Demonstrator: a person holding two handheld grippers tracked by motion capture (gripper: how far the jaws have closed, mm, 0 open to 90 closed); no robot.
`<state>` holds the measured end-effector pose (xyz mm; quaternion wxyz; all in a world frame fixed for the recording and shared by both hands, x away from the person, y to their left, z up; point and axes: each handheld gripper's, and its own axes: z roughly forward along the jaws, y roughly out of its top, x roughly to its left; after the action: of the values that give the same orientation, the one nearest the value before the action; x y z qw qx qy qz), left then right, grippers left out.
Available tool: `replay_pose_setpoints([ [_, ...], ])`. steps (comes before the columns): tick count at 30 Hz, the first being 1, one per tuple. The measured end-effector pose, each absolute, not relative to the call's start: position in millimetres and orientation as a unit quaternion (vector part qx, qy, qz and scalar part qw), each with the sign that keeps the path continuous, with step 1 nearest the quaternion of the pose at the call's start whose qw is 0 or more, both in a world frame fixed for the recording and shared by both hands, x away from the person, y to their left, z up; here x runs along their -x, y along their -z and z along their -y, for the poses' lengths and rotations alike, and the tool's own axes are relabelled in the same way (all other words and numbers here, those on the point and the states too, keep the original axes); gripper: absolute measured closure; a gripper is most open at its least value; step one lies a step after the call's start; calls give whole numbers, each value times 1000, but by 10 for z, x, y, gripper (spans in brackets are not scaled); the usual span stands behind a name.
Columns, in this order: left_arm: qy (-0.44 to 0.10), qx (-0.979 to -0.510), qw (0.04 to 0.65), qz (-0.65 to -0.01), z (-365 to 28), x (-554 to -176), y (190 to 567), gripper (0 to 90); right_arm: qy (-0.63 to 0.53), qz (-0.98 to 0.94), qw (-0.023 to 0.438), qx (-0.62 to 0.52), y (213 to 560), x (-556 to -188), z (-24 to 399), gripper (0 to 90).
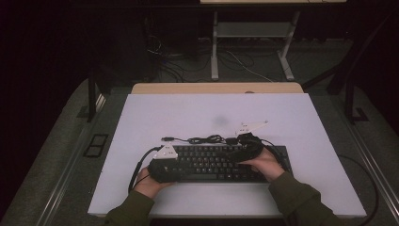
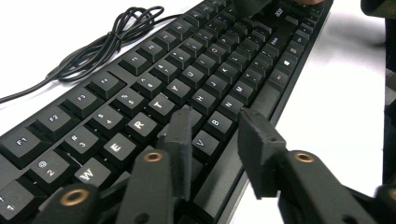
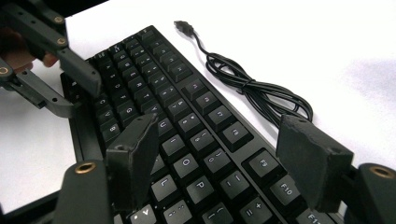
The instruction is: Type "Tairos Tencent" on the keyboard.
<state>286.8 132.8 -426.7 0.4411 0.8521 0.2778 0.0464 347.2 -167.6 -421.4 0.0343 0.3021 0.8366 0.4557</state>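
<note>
A black keyboard (image 1: 211,162) lies on the white tabletop (image 1: 291,117) near its front edge, with its black cable (image 1: 202,139) bunched just behind it and the USB plug (image 3: 183,26) lying loose. My left gripper (image 1: 175,168) hovers over the keyboard's left end. In the left gripper view its jaws (image 2: 217,119) stand apart above the V and B keys and the front edge, pinching nothing. My right gripper (image 1: 233,157) is over the right part. In the right gripper view its jaws (image 3: 222,126) stand wide over the upper key rows, open. The left gripper (image 3: 70,88) is visible farther off.
A wooden desk edge (image 1: 216,88) runs behind the white top. Beyond it are white table legs (image 1: 214,47) and loose cables on the dark floor. Bare white surface extends behind and to both sides of the keyboard.
</note>
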Motion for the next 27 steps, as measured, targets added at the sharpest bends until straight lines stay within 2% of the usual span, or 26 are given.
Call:
replay_pose_setpoints([
  [14, -65, -842, 447, -295, -1363, -2925, 4256, 383, -460, -833, 24, -307, 4217, -3440, 1743, 314],
  [27, -79, -836, 450, -305, -1381, -2967, 4236, 259, -463, -830, 20, -310, 4211, -3362, 1845, 321],
])
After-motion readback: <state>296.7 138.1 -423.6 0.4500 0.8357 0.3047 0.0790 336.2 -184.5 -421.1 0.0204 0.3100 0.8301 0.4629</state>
